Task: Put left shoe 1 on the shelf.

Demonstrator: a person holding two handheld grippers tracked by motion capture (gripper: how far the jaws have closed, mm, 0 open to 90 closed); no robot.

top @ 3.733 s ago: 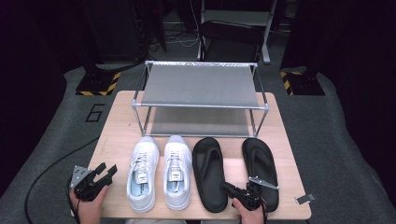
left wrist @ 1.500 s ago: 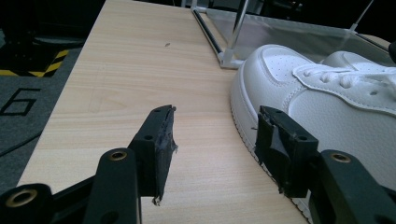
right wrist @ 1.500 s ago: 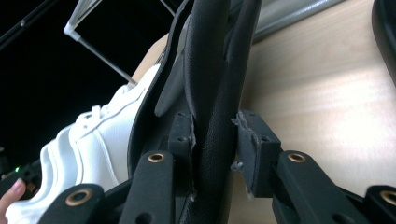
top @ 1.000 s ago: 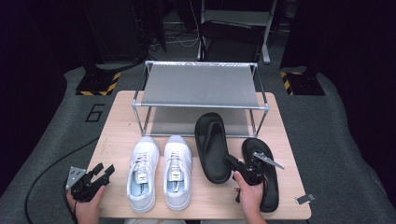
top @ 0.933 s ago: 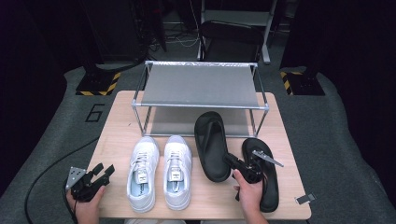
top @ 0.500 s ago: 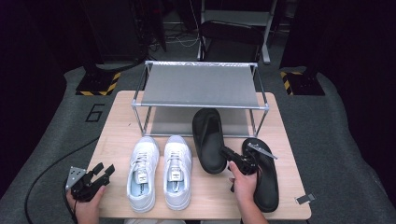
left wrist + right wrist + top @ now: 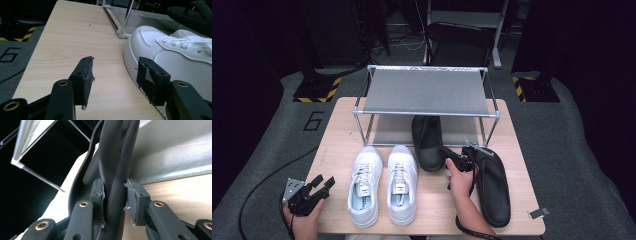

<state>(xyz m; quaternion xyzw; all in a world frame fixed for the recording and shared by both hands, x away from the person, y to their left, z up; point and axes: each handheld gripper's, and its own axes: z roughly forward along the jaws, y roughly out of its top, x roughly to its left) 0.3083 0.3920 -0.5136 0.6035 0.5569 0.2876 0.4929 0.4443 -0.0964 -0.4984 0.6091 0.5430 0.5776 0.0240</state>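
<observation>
Leftmost, at the near left corner of the wooden table (image 7: 337, 130), the person's left hand (image 7: 302, 220) holds the left gripper (image 7: 319, 186) low over the table edge. Its jaws stand apart with nothing between them; in the left gripper view only bare wood lies between the pads (image 7: 88, 75), and the side of a white sneaker sits just beside the far jaw.

Next come the two white sneakers (image 7: 384, 182), side by side at the front of the table, toes pointing toward the metal shoe rack (image 7: 427, 92) that stands at the back of the table.

Right of the sneakers, one black sandal (image 7: 428, 142) lies with its toe end under the rack's top shelf, on the grey lower shelf, and its heel end out on the table. The right gripper (image 7: 446, 152) is clenched on this sandal at its near right side; in the right gripper view the black strap (image 7: 113, 182) is pinched between the two pads. The right hand (image 7: 459, 177) reaches in from the front edge.

Farthest right, the second black sandal (image 7: 492, 185) lies flat on the table, just beside the right hand.
</observation>
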